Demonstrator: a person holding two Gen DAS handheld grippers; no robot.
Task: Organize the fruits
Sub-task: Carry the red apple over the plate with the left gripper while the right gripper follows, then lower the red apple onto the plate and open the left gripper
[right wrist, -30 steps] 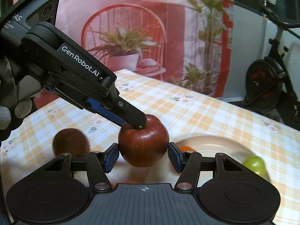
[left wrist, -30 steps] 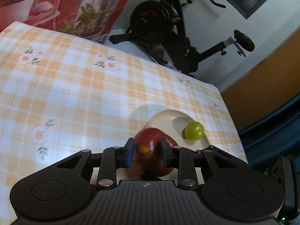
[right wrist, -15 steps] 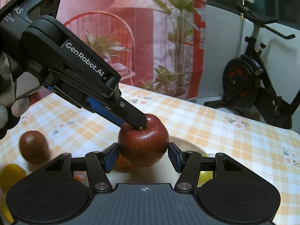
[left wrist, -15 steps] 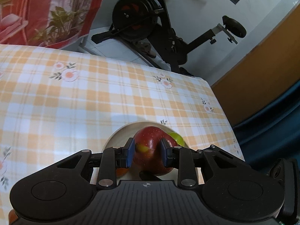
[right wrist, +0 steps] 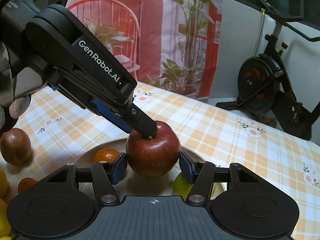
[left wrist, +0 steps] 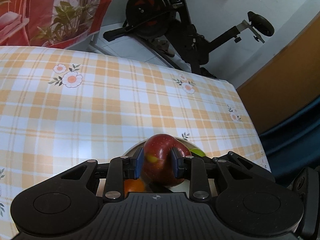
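Observation:
My left gripper (left wrist: 156, 165) is shut on a red apple (left wrist: 163, 160) and holds it over a cream plate (left wrist: 132, 148). In the right wrist view the apple (right wrist: 153, 156) sits between my right gripper's (right wrist: 153, 168) open blue pads, which stand a little off its sides. The left gripper's finger (right wrist: 140, 123) comes down onto the apple's top from the upper left. On the plate (right wrist: 90, 154) lie a small orange (right wrist: 106, 155) and a green fruit (right wrist: 181, 184), both partly hidden.
A brown round fruit (right wrist: 15, 149), a small orange (right wrist: 26, 184) and yellow fruit (right wrist: 3, 216) lie on the checked tablecloth (right wrist: 240, 140) to the left of the plate. An exercise bike (right wrist: 270, 88) stands beyond the table's far edge.
Both grippers have moved with the apple towards the plate. The apple now hangs over the plate's middle, with the orange and green fruit on either side.

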